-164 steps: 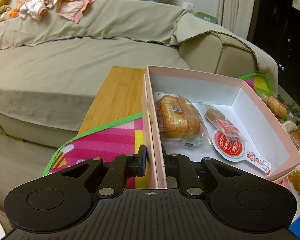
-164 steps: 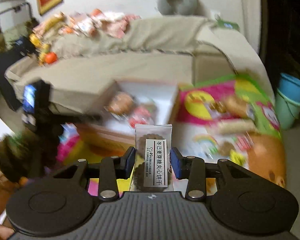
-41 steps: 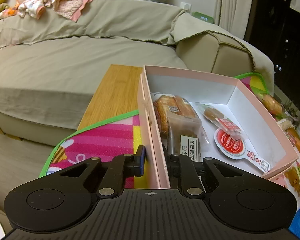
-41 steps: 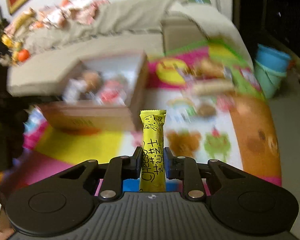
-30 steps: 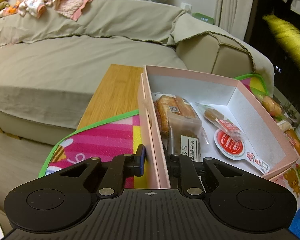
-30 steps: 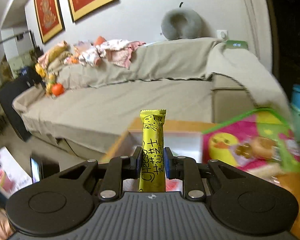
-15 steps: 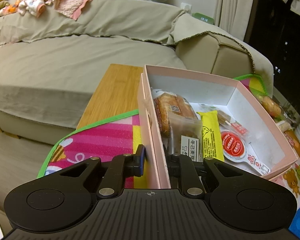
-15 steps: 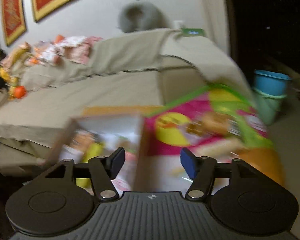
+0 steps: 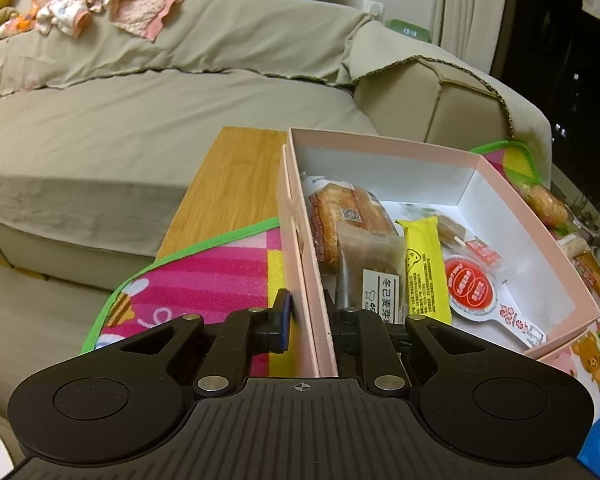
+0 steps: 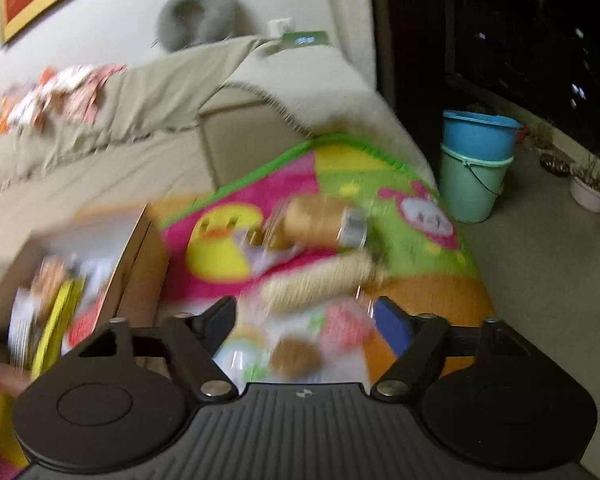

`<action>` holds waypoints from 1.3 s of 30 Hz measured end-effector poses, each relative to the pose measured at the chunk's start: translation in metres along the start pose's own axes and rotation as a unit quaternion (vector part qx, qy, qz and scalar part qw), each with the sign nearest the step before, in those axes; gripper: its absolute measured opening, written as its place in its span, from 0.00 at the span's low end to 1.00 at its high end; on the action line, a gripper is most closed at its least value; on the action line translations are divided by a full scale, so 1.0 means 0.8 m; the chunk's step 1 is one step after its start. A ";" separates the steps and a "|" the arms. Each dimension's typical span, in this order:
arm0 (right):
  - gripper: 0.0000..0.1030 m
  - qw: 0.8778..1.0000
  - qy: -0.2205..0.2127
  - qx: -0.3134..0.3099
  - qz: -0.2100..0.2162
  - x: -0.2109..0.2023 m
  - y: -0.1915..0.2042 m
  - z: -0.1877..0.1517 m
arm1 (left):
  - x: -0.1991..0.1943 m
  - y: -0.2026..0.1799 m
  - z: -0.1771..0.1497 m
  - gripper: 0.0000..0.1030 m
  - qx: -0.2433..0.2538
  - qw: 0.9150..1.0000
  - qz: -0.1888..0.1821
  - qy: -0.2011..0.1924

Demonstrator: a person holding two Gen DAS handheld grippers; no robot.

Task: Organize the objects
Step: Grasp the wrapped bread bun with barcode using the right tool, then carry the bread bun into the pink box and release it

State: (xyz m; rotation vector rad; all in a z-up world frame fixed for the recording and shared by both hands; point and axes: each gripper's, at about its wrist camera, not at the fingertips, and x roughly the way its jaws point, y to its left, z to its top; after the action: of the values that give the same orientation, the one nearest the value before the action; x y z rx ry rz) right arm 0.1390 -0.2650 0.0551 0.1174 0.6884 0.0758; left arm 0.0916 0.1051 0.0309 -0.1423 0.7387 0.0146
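My left gripper (image 9: 306,318) is shut on the near left wall of the pink box (image 9: 380,148). In the box lie a wrapped bread (image 9: 348,216), a brown cookie packet (image 9: 374,268), a yellow cheese bar (image 9: 424,268) and a red round-label packet (image 9: 470,286). My right gripper (image 10: 306,326) is open and empty above the colourful mat (image 10: 340,184), to the right of the box (image 10: 136,264). Blurred snacks lie on the mat ahead of it: a bread roll (image 10: 320,214), a long pale bar (image 10: 320,282) and a small brown cookie (image 10: 296,356).
A beige sofa (image 9: 140,92) stands behind the wooden table (image 9: 228,184). Stacked blue and green buckets (image 10: 476,160) stand on the floor at the right. More snacks (image 9: 548,208) lie beyond the box's right wall.
My right gripper dropped the yellow cheese bar into the box, opened, and has swung right over the mat. My left gripper has kept its hold on the box wall.
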 end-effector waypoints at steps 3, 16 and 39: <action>0.89 0.999 0.003 0.034 0.006 0.030 -0.015 0.039 | 0.000 0.000 0.000 0.15 0.001 1.000 0.001 0.001; 0.85 0.994 0.078 0.078 -0.024 0.171 -0.026 0.078 | -0.002 0.002 -0.001 0.16 0.001 1.000 -0.004 -0.002; 0.75 0.972 0.082 -0.196 0.104 -0.085 0.065 -0.092 | -0.003 0.004 -0.002 0.17 -0.004 1.000 -0.009 -0.005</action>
State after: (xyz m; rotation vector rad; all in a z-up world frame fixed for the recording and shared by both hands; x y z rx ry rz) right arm 0.0383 -0.2146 0.0480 -0.1988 0.8130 0.4249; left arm 0.0887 0.1081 0.0310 -0.1570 0.7277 0.0010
